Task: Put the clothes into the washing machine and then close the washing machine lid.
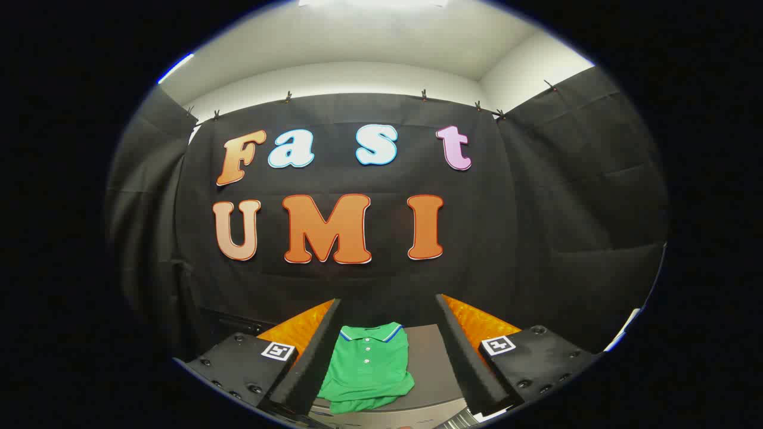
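Folded green polo shirt between spread hand-held gripper fingers

Readable words or numbers: none. Signs: one square black-and-white code tag on each finger base of the gripper, whose fingers stand spread apart.

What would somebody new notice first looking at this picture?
A bright green polo shirt draws the eye first: it lies folded on a grey surface, between and just beyond the open tongs. Next come the tongs' two dark fingers, orange-backed and spread wide to either side of the shirt, touching nothing.
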